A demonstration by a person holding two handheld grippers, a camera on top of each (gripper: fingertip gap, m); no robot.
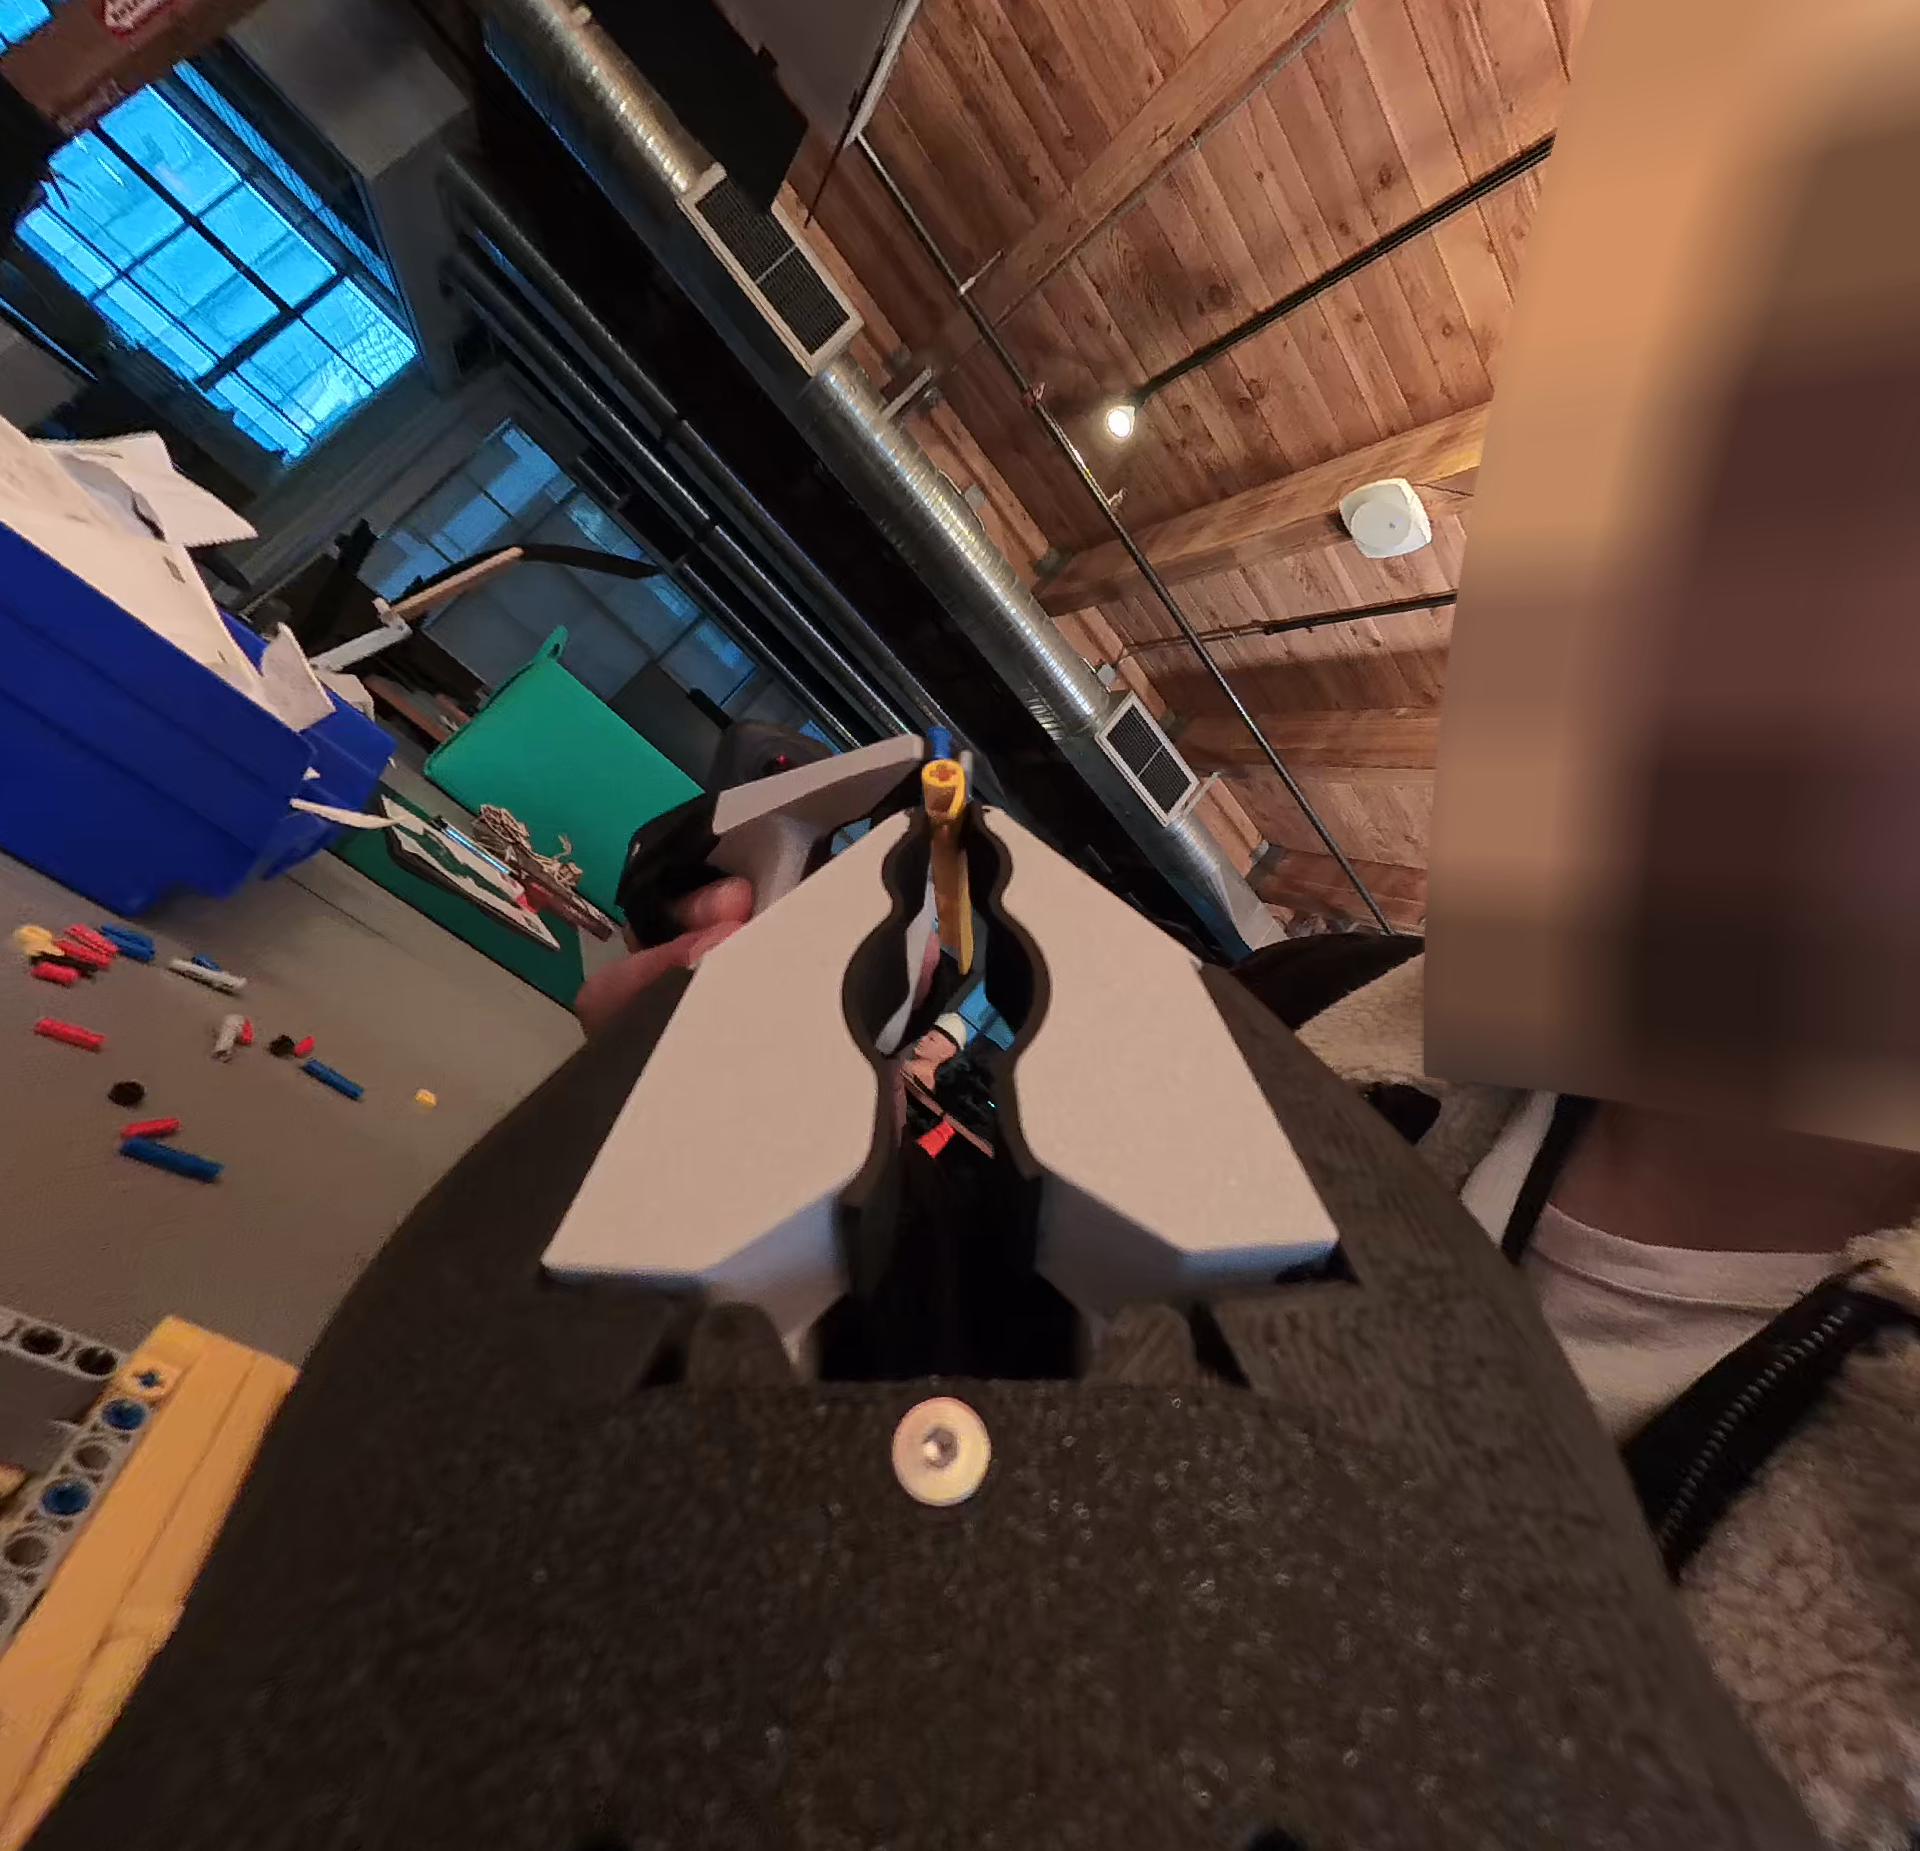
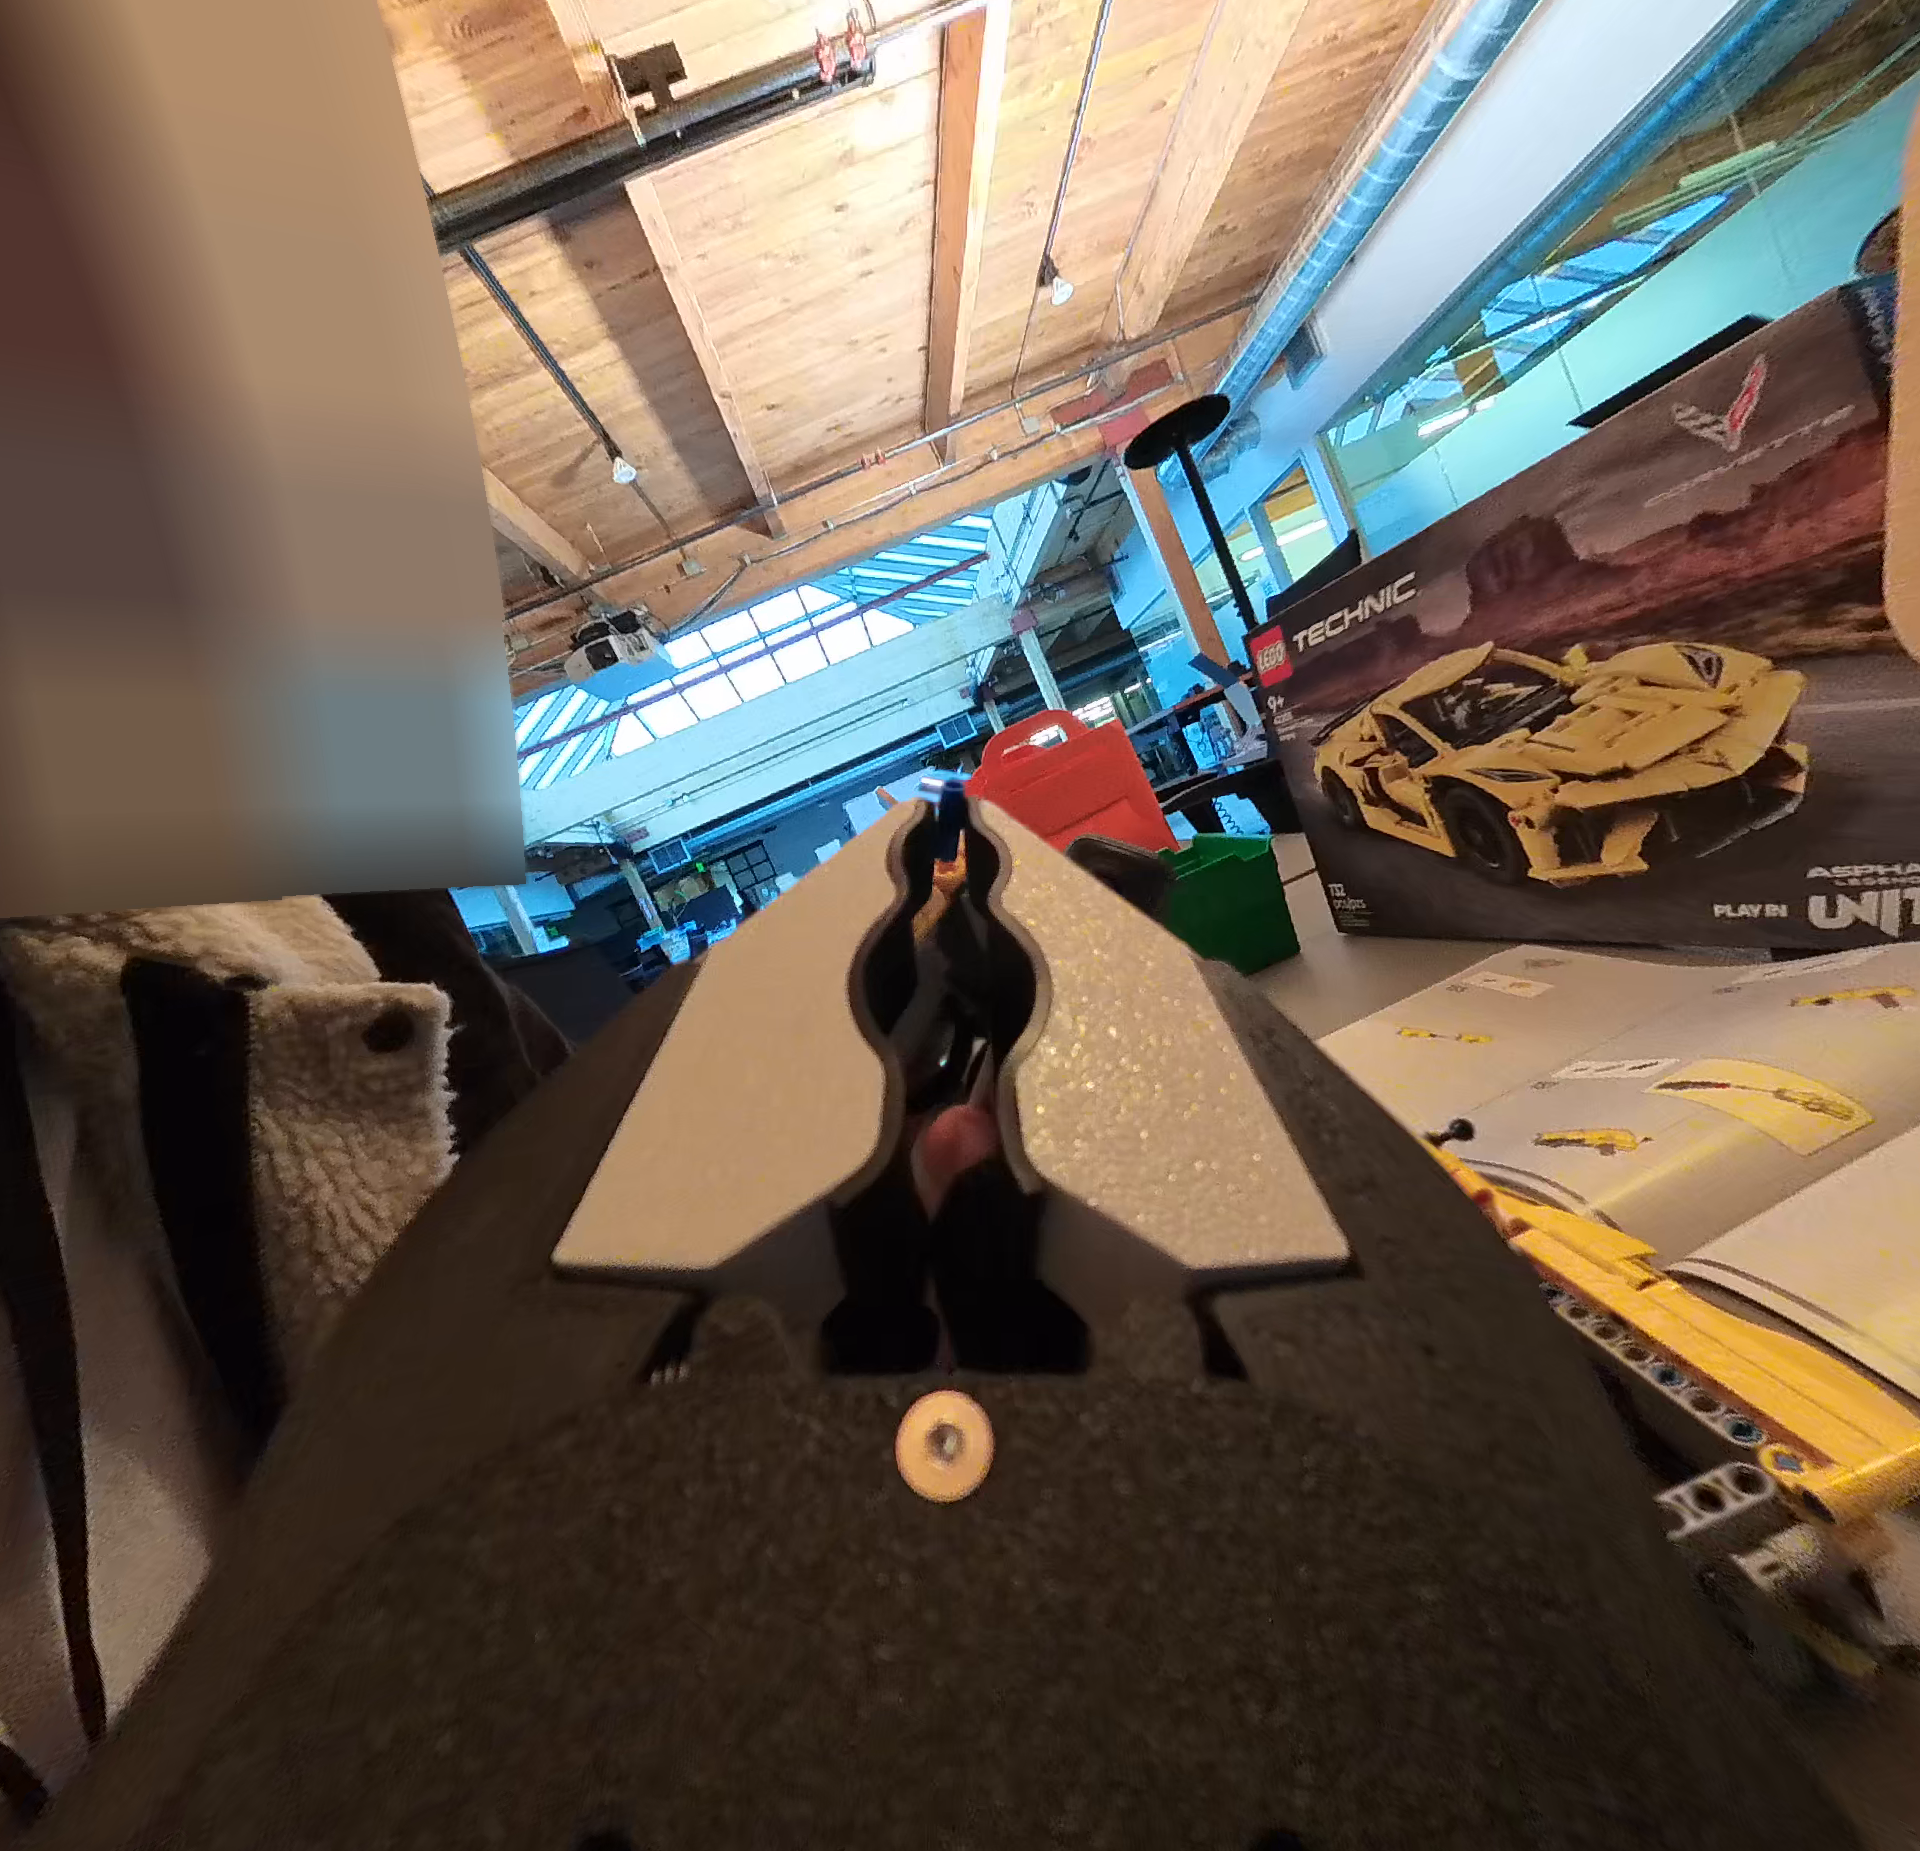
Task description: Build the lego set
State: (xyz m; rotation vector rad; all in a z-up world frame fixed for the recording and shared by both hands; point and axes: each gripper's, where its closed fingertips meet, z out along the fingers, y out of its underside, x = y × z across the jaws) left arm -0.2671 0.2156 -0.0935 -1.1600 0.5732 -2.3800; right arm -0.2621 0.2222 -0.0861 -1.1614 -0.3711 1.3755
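A yellow piece point(image 1: 948, 845) is gripped by the left gripper point(image 1: 943, 814), a blue pin point(image 2: 943, 814) by the right gripper point(image 2: 945, 827); papers point(image 1: 125, 534) are held in a blue bin point(image 1: 135, 762).

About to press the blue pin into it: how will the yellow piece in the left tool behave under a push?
The yellow piece looks like rigid plastic, so it probably won't bend. It is long and thin and pinched only near the left tool tips, so it may pivot or slip. The blue pin in the right tool is tiny, so it is probably easy to drop.

yellow axle piece point(image 1: 948, 845) upright, blue pin point(image 2: 943, 809)
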